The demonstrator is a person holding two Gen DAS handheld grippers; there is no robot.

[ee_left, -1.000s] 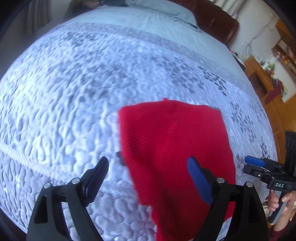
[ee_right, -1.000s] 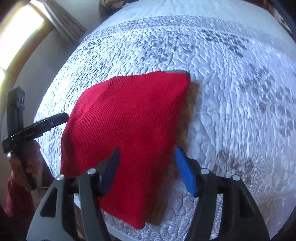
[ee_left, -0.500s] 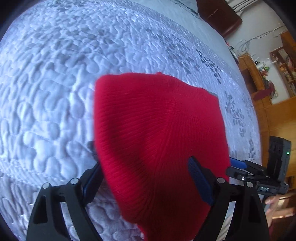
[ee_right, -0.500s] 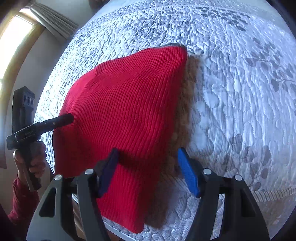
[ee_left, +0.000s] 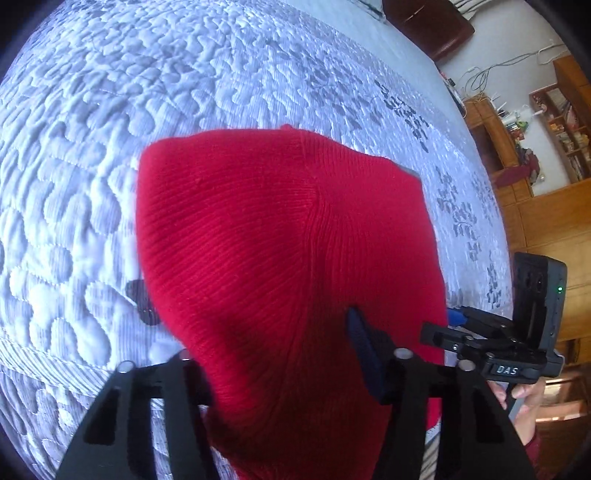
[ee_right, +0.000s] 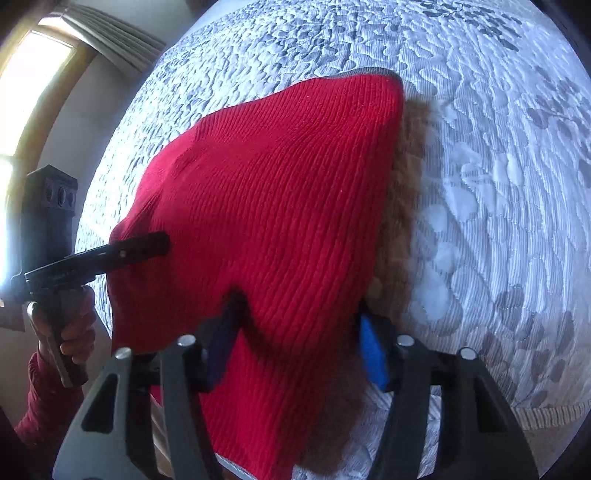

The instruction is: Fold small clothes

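Quilted bedspread (ee_left: 229, 74) serves as the folding surface. Red knit garment (ee_left: 280, 251) lies on it near the front edge, brown fleecy lining (ee_right: 402, 206) showing along one side. Left gripper (ee_left: 273, 365) and right gripper (ee_right: 299, 332) each straddle its near hem, fingers spread, apparently positioned to pinch. No containers visible.

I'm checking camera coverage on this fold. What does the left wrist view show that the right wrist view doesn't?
Only the left wrist view shows the wooden shelving, the dark headboard and a dark patch at the garment's left edge. Only the right wrist view shows the window, the curtain and a brown furry layer under the garment's right edge. Both show the red knit garment on the white quilted bedspread, with each gripper straddling its near edge: left gripper, right gripper.
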